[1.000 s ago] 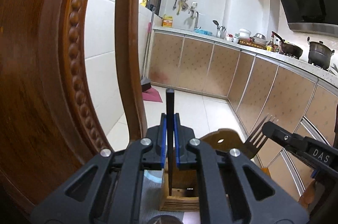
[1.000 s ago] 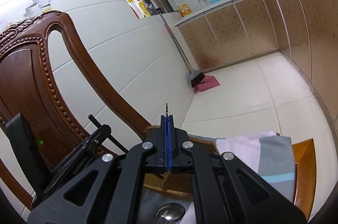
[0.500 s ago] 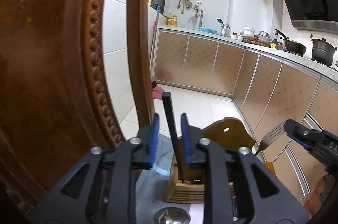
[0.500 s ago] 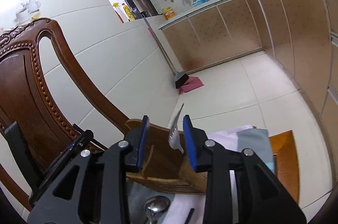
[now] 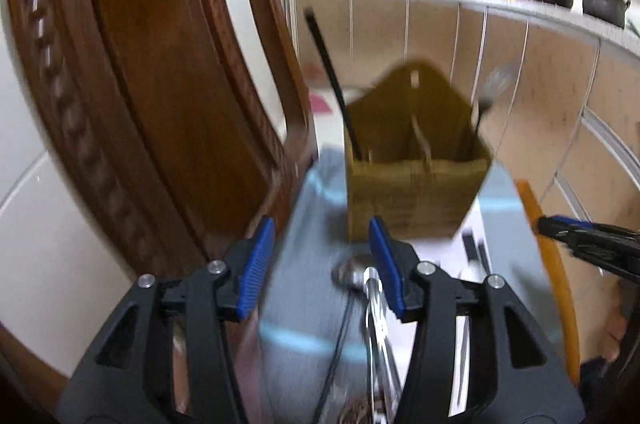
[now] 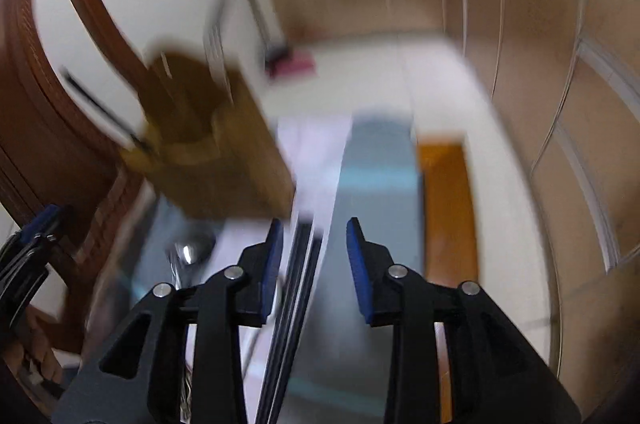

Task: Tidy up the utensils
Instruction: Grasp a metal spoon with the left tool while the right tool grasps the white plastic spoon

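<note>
Both grippers, left gripper (image 5: pixel 320 264) and right gripper (image 6: pixel 314 256), are now standing back from the wooden holder (image 5: pixel 416 183), jaws spread and empty; black chopstick (image 5: pixel 332 83) and fork (image 5: pixel 486 99) are standing inside it.

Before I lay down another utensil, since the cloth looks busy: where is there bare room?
The grey cloth right of the wooden holder, up to the chair seat's bare orange edge, looks free. It is crowded just in front of the holder: a spoon and dark chopsticks lie there between both open grippers.
</note>
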Demonstrator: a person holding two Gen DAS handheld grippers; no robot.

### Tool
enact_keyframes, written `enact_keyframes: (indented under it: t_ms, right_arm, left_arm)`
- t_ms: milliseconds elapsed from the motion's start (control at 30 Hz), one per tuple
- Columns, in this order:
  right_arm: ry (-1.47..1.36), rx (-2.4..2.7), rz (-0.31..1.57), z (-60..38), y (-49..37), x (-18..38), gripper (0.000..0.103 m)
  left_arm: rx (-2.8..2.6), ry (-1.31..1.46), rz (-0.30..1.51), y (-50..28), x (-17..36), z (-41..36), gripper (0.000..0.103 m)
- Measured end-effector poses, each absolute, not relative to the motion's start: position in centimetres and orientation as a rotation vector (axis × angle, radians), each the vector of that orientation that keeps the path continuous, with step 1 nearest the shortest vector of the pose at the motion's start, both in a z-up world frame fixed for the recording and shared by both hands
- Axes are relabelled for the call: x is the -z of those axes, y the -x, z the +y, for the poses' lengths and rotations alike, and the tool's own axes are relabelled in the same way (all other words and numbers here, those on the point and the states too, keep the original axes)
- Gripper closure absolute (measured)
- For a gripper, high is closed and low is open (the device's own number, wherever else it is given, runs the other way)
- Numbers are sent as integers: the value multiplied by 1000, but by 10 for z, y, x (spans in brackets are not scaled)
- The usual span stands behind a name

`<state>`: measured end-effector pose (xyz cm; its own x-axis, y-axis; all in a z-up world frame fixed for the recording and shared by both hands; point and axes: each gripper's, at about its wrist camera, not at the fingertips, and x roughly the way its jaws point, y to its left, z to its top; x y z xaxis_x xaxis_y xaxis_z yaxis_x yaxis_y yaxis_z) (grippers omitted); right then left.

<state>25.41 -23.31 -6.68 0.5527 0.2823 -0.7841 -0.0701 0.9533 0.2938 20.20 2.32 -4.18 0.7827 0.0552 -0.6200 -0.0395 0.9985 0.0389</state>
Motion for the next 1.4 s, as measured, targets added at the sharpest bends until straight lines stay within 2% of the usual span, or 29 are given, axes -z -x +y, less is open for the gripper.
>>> enact_keyframes:
  t_ms: [233, 300, 367, 600, 700, 767, 900, 933, 967, 1000, 1067, 1167, 1267, 1400]
  right_arm:
    - [-170, -268, 1154, -187, -284, 105, 75]
    - [-142, -269, 1181, -180, -286, 109, 94]
    - [-130, -276, 1171, -177, -283, 109, 101]
    - [-158, -272, 1118, -189, -272, 100, 101]
    - [-184, -295, 1118, -197, -268, 99, 101]
    - [-195, -302, 1115, -202, -266, 99, 101]
    - [-225, -318, 1107, -211, -264, 98, 101]
    - [-230, -321, 1106, -211, -265, 98, 101]
    - [-235, -323, 1104, -213, -265, 99, 101]
    - [-240, -324, 1102, -215, -265, 99, 101]
    - [-246, -323, 1096, -216, -266, 99, 101]
    - [-261, -321, 1095, -220, -267, 100, 101]
    - [-261, -311, 1100, -223, -268, 102, 101]
    - [-253, -289, 1117, -224, -268, 106, 101]
  left_arm:
    - [-56, -53, 779, -203, 69, 31, 48]
    - [-47, -50, 807, -207, 73, 35, 46]
    - [-22, -36, 837, -212, 78, 34, 44]
    - [16, -65, 955, -239, 105, 12, 42]
    - [25, -117, 980, -253, 115, -7, 38]
    - [28, -151, 1012, -266, 124, -17, 32]
    - [3, -167, 1084, -287, 139, -20, 32]
    - [-2, -166, 1095, -290, 142, -19, 33]
    - [4, -154, 1100, -291, 143, -18, 39]
    - [14, -131, 1113, -293, 145, -16, 51]
    - [16, -105, 1124, -293, 147, -13, 65]
    - [39, -103, 1107, -288, 145, -15, 78]
    - [70, -103, 1088, -275, 138, -17, 86]
    - [134, -129, 1078, -257, 132, -26, 93]
